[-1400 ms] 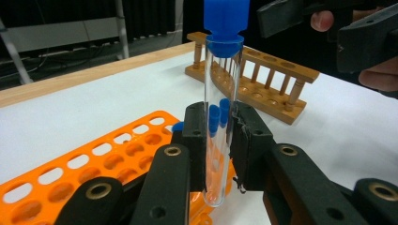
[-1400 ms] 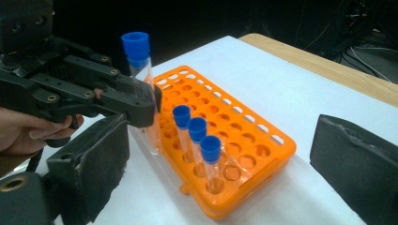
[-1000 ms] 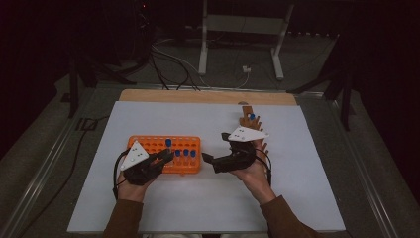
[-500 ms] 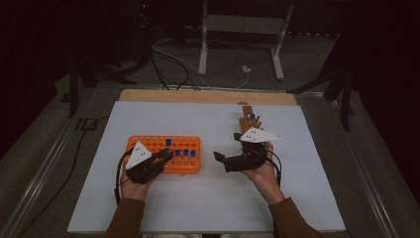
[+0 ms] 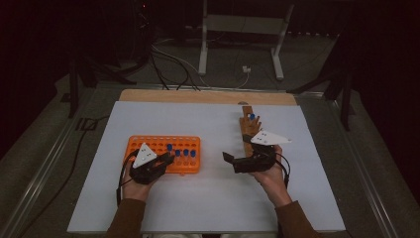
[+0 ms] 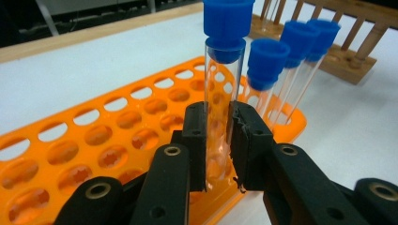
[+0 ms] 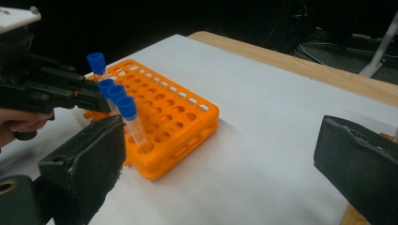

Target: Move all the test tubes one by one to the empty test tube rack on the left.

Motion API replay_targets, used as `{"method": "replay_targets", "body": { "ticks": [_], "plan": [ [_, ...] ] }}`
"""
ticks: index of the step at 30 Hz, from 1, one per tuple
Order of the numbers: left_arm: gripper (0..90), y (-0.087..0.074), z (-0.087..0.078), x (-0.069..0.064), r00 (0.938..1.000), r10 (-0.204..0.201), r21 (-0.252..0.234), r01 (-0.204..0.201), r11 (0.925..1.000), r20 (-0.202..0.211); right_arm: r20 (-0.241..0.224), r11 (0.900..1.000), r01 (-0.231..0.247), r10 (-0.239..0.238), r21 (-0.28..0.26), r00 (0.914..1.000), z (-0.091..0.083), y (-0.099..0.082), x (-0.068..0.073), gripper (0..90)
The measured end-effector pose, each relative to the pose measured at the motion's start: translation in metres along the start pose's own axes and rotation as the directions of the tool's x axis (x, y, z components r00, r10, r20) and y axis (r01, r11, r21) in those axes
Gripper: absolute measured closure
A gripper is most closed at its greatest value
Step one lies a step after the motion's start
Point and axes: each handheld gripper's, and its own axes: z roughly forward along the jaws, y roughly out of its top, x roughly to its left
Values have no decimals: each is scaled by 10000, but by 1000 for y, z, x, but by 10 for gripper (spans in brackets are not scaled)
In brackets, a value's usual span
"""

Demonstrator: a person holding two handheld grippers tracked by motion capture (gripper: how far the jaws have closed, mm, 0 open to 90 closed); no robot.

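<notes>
Observed from beside the table: the left gripper (image 6: 217, 140) has its jaws clamped on a clear tube (image 6: 220, 108) with a blue cap, gripping the glass below the cap. The tube stands upright at the near right end of the orange rack (image 5: 148, 146), its lower end down in one of the holes.

Change noted: against the high view of 1 second ago, the left hand has come slightly lower over the rack's near edge, and the tube has gone down with it. The right gripper (image 5: 236, 159) has drifted away from the rack toward the wooden rack (image 5: 246, 130), so a wider strip of bare white table (image 5: 213, 188) now separates the 2 hands.

Right gripper: jaws wide apart, nothing between them, held level and pointing at the orange rack from the side.

Other tubes: 3 more blue-capped tubes (image 6: 277, 75) stand in holes just behind the held one; at least 1 further blue cap (image 5: 251, 117) sits in the wooden rack.

Assessment: the tube appears to be at or near seating in its hole. I judge the insertion nearly finished, with release the likely remaining step.
</notes>
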Motion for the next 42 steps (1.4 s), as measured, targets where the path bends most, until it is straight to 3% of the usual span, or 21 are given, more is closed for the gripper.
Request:
{"method": "replay_targets", "body": {
  "ticks": [17, 26, 35, 42],
  "plan": [
    [777, -6, 7, -4, 9998, 206, 752, -199, 9970, -78, 2, 9999, -96, 96, -86, 10000, -3, -2, -4, 31],
    [777, -6, 7, -5, 9997, 204, 750, -194, 9970, -118, -8, 9998, -145, 145, -116, 9999, -3, -3, -5, 36],
    [775, -7, 7, -3, 10000, 40, 688, -38, 9976, -27, 316, 9998, -143, 148, -145, 9994, -7, -3, -11, 36],
    [705, -6, 6, -5, 10000, -26, 697, 25, 9976, 13, 599, 9998, -152, 159, -113, 9981, -10, -1, -19, 36]
  ]
}}
